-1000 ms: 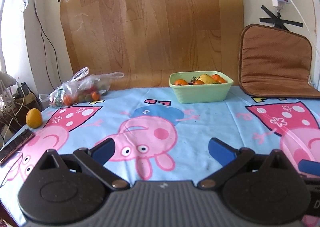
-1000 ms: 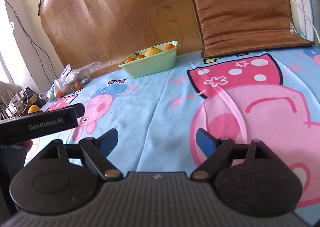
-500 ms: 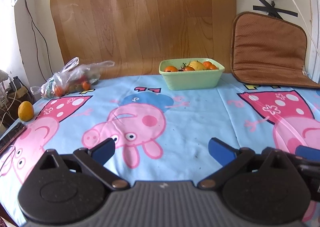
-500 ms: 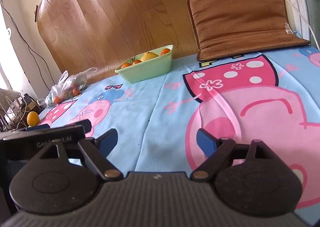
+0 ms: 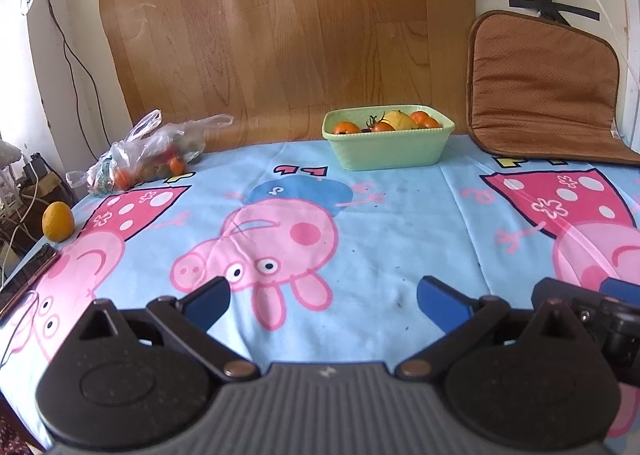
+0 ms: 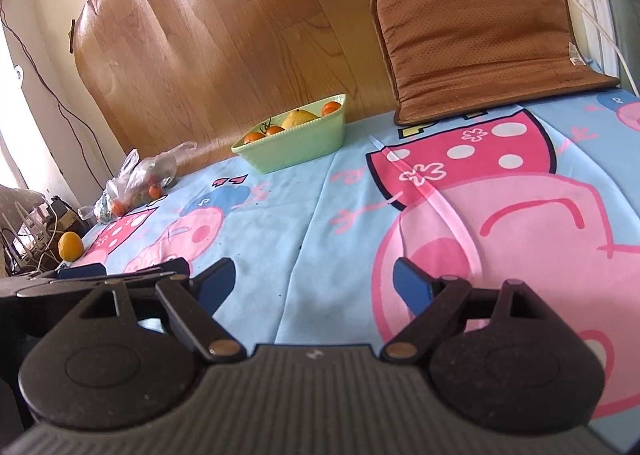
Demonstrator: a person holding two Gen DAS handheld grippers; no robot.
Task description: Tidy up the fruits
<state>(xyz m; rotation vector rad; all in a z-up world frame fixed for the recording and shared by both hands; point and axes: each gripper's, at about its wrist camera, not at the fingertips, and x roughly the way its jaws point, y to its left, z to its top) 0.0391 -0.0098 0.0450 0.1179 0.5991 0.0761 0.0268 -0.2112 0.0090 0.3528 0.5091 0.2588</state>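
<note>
1. Your left gripper (image 5: 322, 297) hovers low over the near part of the table (image 5: 400, 223), its blue fingers spread wide and holding nothing.
2. Your right gripper (image 6: 314, 281) sits just beside it, likewise spread apart with nothing between its fingers.
3. A green bowl (image 5: 386, 147) holding orange and yellow fruit stands at the table's far edge, well apart from both grippers, straight ahead of the left one.
4. A clear plastic bag (image 5: 152, 153) of fruit lies at the far left corner.
5. A lone orange fruit (image 5: 58, 221) rests at the left edge, ahead and left of your left gripper.
</note>
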